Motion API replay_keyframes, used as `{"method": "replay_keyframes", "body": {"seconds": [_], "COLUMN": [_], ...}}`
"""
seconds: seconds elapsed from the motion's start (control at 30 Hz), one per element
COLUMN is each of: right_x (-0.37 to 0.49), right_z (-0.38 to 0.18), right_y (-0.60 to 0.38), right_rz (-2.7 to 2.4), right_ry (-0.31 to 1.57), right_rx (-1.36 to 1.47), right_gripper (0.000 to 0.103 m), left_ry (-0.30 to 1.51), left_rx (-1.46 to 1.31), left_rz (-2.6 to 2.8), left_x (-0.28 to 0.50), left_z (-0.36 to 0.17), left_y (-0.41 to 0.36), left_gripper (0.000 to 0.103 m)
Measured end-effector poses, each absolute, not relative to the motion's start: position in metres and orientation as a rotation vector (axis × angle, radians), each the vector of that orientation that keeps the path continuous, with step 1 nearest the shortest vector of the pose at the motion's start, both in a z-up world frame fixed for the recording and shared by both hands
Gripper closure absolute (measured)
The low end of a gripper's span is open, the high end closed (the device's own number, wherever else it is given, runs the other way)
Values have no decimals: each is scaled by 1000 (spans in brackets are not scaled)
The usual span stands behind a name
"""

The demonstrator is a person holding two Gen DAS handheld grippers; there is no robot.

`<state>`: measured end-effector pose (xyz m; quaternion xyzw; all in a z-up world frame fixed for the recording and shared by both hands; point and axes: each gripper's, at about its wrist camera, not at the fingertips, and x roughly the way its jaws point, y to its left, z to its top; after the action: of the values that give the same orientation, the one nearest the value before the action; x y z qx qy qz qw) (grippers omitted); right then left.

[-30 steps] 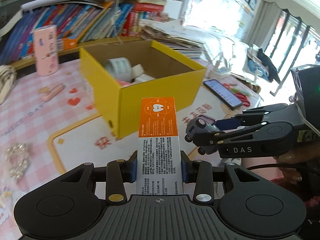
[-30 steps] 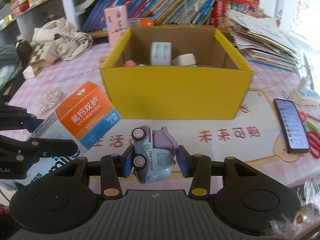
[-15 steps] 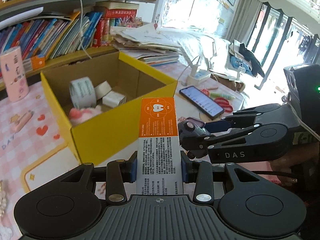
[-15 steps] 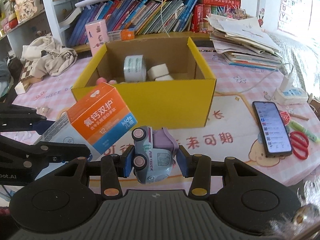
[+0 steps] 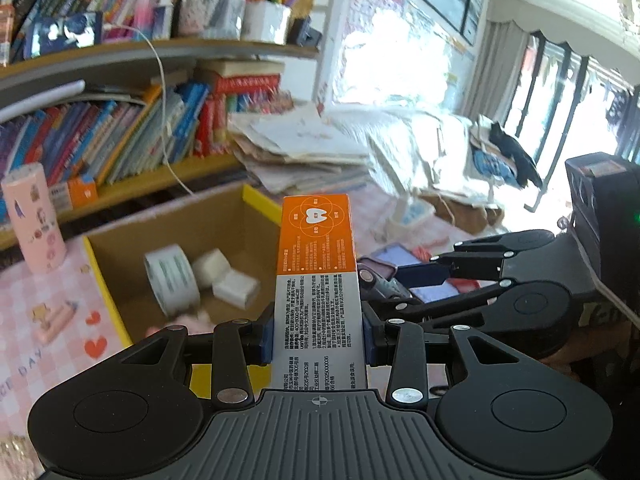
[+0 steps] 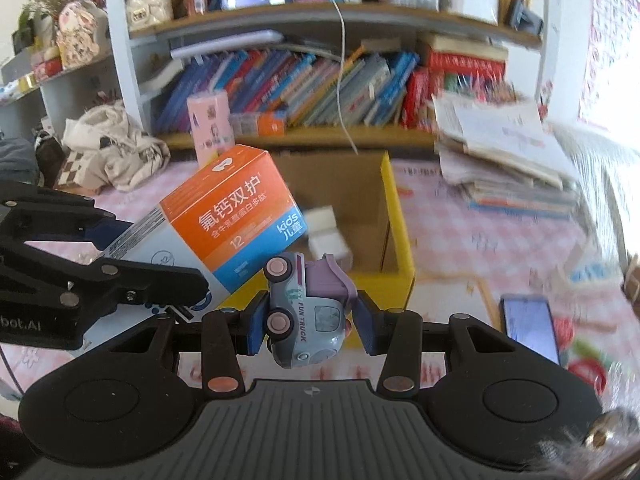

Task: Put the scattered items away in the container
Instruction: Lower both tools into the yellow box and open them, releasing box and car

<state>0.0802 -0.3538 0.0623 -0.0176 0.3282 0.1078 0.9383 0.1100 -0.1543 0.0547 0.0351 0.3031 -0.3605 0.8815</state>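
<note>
Evidently we were mid-carry: left hand-held gripper (image 5: 319, 342) pinched the toothpaste box (image 5: 317, 264), right hand-held gripper (image 6: 308, 326) pinched the toy truck (image 6: 306, 306); next, release both over the yellow box (image 6: 394, 216).

Pink checked table (image 6: 480, 216) — yellow box (image 6: 400, 240), phone (image 6: 528, 326), paper stack (image 6: 504, 152), pink tube (image 5: 34, 216)

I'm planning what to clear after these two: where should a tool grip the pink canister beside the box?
Grip the pink canister across its round body near the middle, coming level from the table side. It stands upright, so its sides probably offer the pads more than its flat top.
</note>
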Motion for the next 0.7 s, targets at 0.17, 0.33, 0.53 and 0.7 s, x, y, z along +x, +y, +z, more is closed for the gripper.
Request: {"method": "replay_keyframes", "body": {"seconds": [0.17,0.33,0.53,0.7], "right_x": [110,147,187,217], "right_z": [70,68,51,30], "right_y": [-359,-357,-352,-348], "right_rz": [276,357,437,485], "right_ry": [626,628,674,735], "right_rx": [-60,-95,-146,-234], "right_gripper": [61,61,61,61], "left_ry": [598,596,632,681], "left_rx": [64,60,48,41], "left_rz": [-686,-599,-516,-476], "left_x": [129,151,184,208], "left_z": [64,61,46,30], "left_y": [-159,-162,-165,-170], "left_gripper": [65,65,65,65]}}
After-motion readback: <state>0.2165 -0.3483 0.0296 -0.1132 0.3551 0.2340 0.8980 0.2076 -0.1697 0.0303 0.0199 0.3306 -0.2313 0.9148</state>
